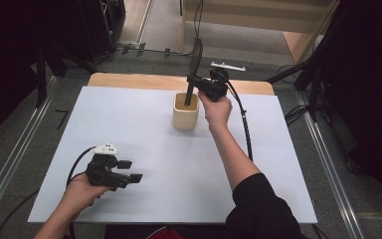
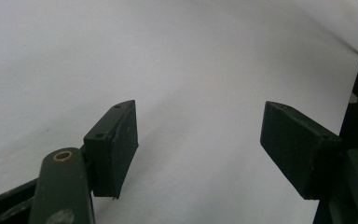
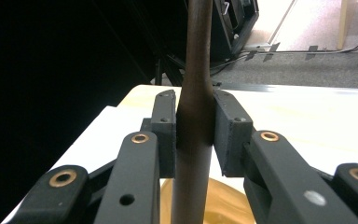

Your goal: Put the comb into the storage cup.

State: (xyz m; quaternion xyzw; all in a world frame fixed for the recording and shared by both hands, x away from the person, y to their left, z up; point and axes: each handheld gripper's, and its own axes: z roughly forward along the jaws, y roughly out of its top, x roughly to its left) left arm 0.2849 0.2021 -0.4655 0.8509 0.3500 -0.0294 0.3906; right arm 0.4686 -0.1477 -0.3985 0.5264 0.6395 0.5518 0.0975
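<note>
Nearest the high camera, at about 7 o'clock on the white sheet (image 1: 179,164), the left gripper (image 1: 129,171) is held low in the person's left hand (image 1: 82,194), its jaws pointing toward 3 o'clock. In the left gripper view its two black pads (image 2: 114,147) are seen standing wide apart, with bare sheet between them and nothing gripped.

Toward 12 o'clock, near the far edge of the sheet, a cream cup (image 1: 185,111) is set upright. A dark utensil (image 1: 195,64) is stood upright in it, its lower end inside the cup and its upper end raised well above the rim. What kind of utensil it is cannot be told.

Just at 3 o'clock of the cup, the right gripper (image 1: 193,78) is held by the right hand (image 1: 217,109), reaching in level from that side. In the right gripper view its jaws are closed on the utensil's handle (image 3: 195,130), one pad (image 3: 165,135) pressed on each side, with the cup's yellowish inside (image 3: 223,200) seen below. A strip of wooden table (image 1: 129,80) is left uncovered beyond the sheet.
</note>
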